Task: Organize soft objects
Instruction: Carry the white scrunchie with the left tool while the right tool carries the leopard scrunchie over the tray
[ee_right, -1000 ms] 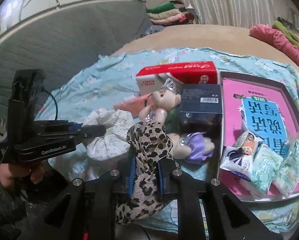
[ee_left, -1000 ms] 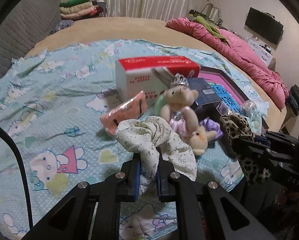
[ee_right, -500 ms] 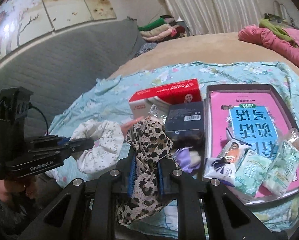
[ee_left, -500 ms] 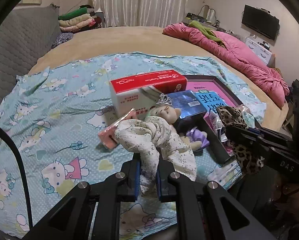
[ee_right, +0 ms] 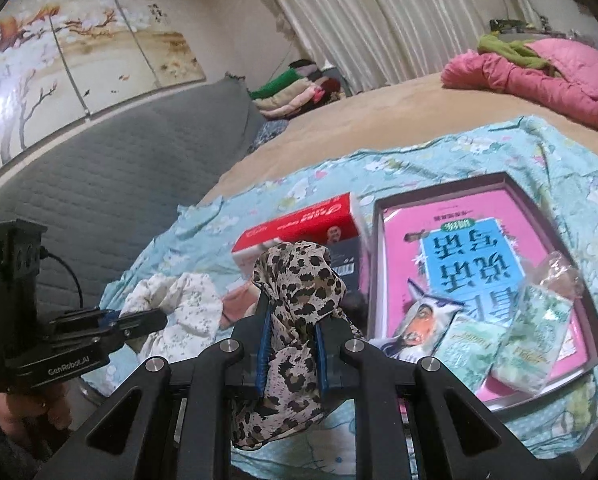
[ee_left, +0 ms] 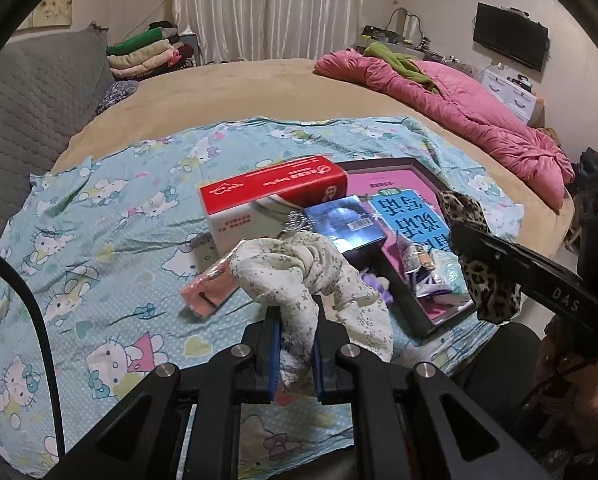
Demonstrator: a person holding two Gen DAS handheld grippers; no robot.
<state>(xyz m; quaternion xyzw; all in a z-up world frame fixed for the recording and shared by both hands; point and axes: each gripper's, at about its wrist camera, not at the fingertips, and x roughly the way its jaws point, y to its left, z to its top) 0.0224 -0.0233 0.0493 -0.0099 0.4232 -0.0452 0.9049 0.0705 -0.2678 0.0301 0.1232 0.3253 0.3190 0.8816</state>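
At the lower middle of the left wrist view, the left gripper (ee_left: 295,344) has its fingers clamped on a white floral scrunchie (ee_left: 299,268), held above the blue cartoon sheet (ee_left: 99,240). Behind it sit a red-and-white box (ee_left: 267,196) and a dark tray (ee_left: 423,172). In the right wrist view, lower centre, the right gripper (ee_right: 291,344) is clamped on a leopard-print scrunchie (ee_right: 299,280); tissue packs (ee_right: 499,344) lie in the tray at right.
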